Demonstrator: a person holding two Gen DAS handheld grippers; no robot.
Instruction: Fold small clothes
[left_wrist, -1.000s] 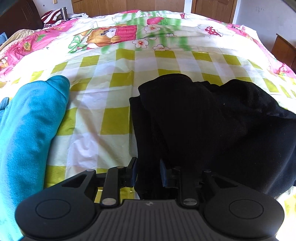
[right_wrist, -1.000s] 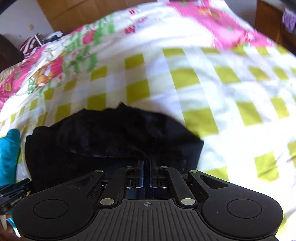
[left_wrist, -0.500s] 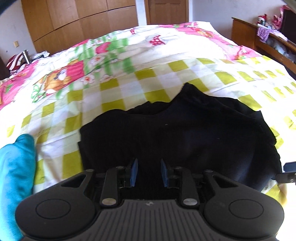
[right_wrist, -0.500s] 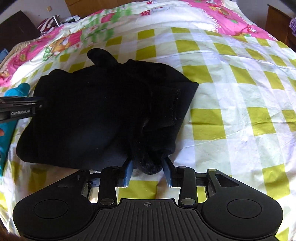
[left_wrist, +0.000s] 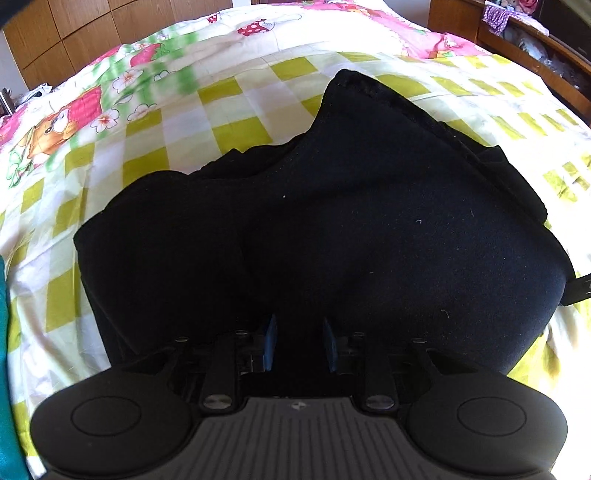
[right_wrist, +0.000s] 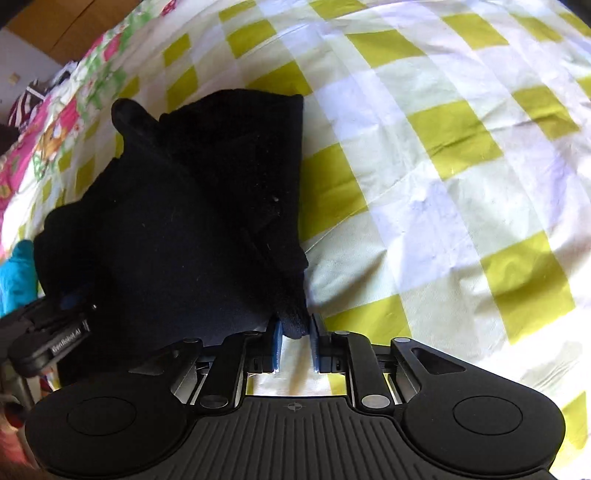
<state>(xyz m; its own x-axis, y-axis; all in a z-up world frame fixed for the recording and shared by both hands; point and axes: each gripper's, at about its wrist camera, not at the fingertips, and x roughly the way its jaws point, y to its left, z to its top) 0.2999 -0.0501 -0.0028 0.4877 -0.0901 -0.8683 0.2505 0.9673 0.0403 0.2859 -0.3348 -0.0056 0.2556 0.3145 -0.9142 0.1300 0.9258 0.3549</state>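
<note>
A black garment (left_wrist: 369, 221) lies bunched on the yellow-checked bed cover (left_wrist: 240, 96). My left gripper (left_wrist: 300, 343) sits at its near edge, and dark cloth fills the narrow gap between the blue pads. In the right wrist view the same black garment (right_wrist: 184, 221) stretches away to the left. My right gripper (right_wrist: 295, 343) is shut on the garment's near right corner, a small lump of cloth pinched between its pads. The left gripper (right_wrist: 51, 339) shows at the garment's left edge, and the tip of the right gripper (left_wrist: 578, 291) peeks in at the right.
A teal cloth (right_wrist: 16, 273) lies left of the garment and shows at the left rim (left_wrist: 5, 332). The bed cover (right_wrist: 443, 147) spreads to the right. Wooden furniture (left_wrist: 535, 55) stands beside the bed at the right, and wooden cupboards (left_wrist: 74, 29) stand behind it.
The right gripper was shut, then opened around the garment's corner, and has now narrowed onto it. The left wrist view swung right from the teal cloth onto the garment.
</note>
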